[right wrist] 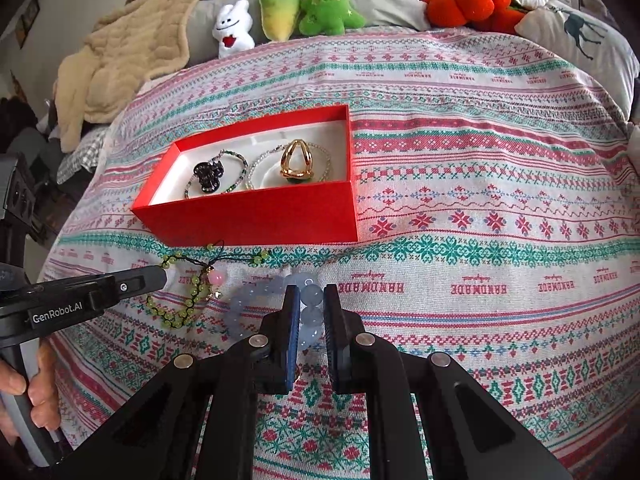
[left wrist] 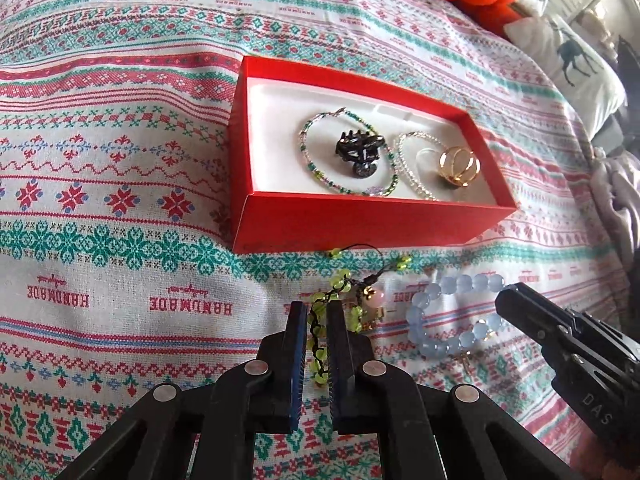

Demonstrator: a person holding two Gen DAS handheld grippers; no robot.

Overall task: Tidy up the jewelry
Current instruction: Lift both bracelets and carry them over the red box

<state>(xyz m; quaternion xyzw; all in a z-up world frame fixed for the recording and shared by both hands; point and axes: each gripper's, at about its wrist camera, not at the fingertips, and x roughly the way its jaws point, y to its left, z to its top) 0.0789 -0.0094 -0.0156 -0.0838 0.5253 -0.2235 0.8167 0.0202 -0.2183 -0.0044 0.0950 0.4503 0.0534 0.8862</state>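
My left gripper is pinching the green bracelet and my right gripper is pinching the blue bracelet, both before the red box; only the right view is showing plush toys beyond the patterned bedspread.

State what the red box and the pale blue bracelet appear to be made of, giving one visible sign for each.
red box: likely matte cardboard, with flat, thin, sharply folded walls and a white insert.
pale blue bracelet: translucent round beads with soft highlights, possibly glass or polished stone; unclear which.
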